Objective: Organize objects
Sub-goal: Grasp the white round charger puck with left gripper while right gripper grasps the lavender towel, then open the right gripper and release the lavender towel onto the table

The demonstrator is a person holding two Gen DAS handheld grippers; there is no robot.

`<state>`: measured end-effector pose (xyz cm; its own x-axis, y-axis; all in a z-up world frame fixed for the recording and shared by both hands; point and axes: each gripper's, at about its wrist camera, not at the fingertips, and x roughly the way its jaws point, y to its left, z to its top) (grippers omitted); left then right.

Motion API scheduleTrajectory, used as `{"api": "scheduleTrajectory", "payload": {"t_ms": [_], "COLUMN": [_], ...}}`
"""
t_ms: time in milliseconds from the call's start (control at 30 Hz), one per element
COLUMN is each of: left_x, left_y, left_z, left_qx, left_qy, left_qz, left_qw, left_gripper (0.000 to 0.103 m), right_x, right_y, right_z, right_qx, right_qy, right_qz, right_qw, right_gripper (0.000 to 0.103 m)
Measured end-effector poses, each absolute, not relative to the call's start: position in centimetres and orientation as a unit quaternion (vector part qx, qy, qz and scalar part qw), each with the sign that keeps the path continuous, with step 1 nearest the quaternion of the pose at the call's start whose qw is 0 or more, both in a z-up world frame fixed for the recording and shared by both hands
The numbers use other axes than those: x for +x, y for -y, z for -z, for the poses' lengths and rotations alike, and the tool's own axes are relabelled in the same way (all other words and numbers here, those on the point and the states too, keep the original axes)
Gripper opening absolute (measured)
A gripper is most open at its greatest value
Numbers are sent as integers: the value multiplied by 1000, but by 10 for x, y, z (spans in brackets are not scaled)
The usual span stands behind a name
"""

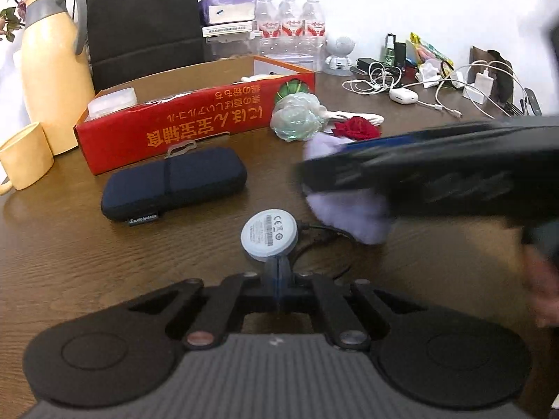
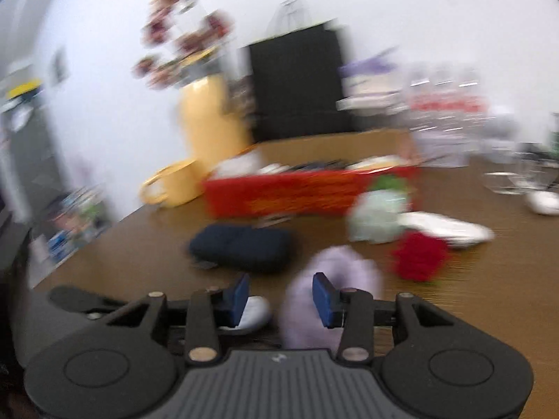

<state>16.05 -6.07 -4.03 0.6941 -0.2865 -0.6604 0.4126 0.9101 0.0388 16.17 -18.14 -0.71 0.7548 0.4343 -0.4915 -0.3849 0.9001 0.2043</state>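
Pale blue, my left gripper (image 1: 278, 266) has its jaws pinched together on the near rim of a round white puck (image 1: 269, 234) with a CE mark, out mid-worktop (image 1: 104, 262). My right gripper (image 2: 281, 298) stands partly open, a lilac fluffy thing (image 2: 332, 279) between the jaws; through the blur I cannot tell whether they press it. "audio-technica" labels the navy case (image 1: 173, 181) beside the red box (image 1: 195, 122).

A lived-in home or small office room: a dark wooden table (image 1: 104, 244) against a white wall. Behind the red cardboard box (image 1: 195, 118) stand a yellow thermos jug (image 1: 49, 70) and bottled water (image 1: 290, 24); to its right lie tangled charger cables (image 1: 401, 83).
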Motion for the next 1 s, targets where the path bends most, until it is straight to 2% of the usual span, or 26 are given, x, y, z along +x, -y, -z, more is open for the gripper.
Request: {"api": "scheduleTrajectory", "payload": {"t_ms": [33, 100, 167, 300, 367, 400, 467, 533, 600, 633, 733, 767, 833, 933, 1000], "left_x": [158, 148, 142, 137, 142, 146, 150, 148, 145, 144, 136, 134, 132, 130, 124], "left_y": [59, 54, 51, 67, 78, 81, 81, 82, 78, 74, 62, 61, 62, 64, 60], "left_z": [39, 33, 30, 34, 41, 44, 45, 44, 43, 41, 34, 33, 34, 39, 43], "left_qx": [95, 93, 91, 108, 119, 120, 104, 116, 118, 110, 88, 87, 92, 105, 107], "left_qy": [-338, -324, -319, -297, -300, -309, -317, -315, -316, -317, -312, -312, -313, -325, -321], "left_qz": [195, 219, 237, 269, 263, 266, 282, 275, 260, 262, 278, 279, 279, 284, 288], "left_qw": [916, 916, 913, 910, 909, 905, 899, 901, 905, 905, 904, 904, 903, 896, 896], "left_gripper": [4, 9, 25, 33, 31, 27, 7, 4, 4, 4, 3, 3, 3, 4, 3], "right_x": [168, 183, 193, 202, 206, 209, 210, 206, 201, 198, 182, 177, 174, 180, 191], "right_y": [171, 159, 156, 153, 158, 161, 165, 172, 180, 183, 184, 179, 160, 129, 126], "right_z": [10, 15, 17, 19, 20, 19, 19, 17, 12, 8, -8, -12, -10, 11, 25], "right_qx": [28, 21, 39, 36, 51, 63, 69, 59, 41, 35, 44, 41, 21, -12, 13], "right_qy": [-276, -302, -321, -339, -353, -358, -361, -350, -327, -319, -287, -284, -303, -358, -390], "right_qz": [-228, -234, -250, -269, -266, -266, -263, -233, -169, -150, -181, -208, -278, -348, -362], "right_qw": [933, 924, 913, 901, 896, 893, 892, 906, 929, 935, 940, 935, 911, 867, 846], "right_gripper": [34, 34, 34, 32, 23, 22, 16, 13, 27, 29, 30, 34, 38, 36, 35]}}
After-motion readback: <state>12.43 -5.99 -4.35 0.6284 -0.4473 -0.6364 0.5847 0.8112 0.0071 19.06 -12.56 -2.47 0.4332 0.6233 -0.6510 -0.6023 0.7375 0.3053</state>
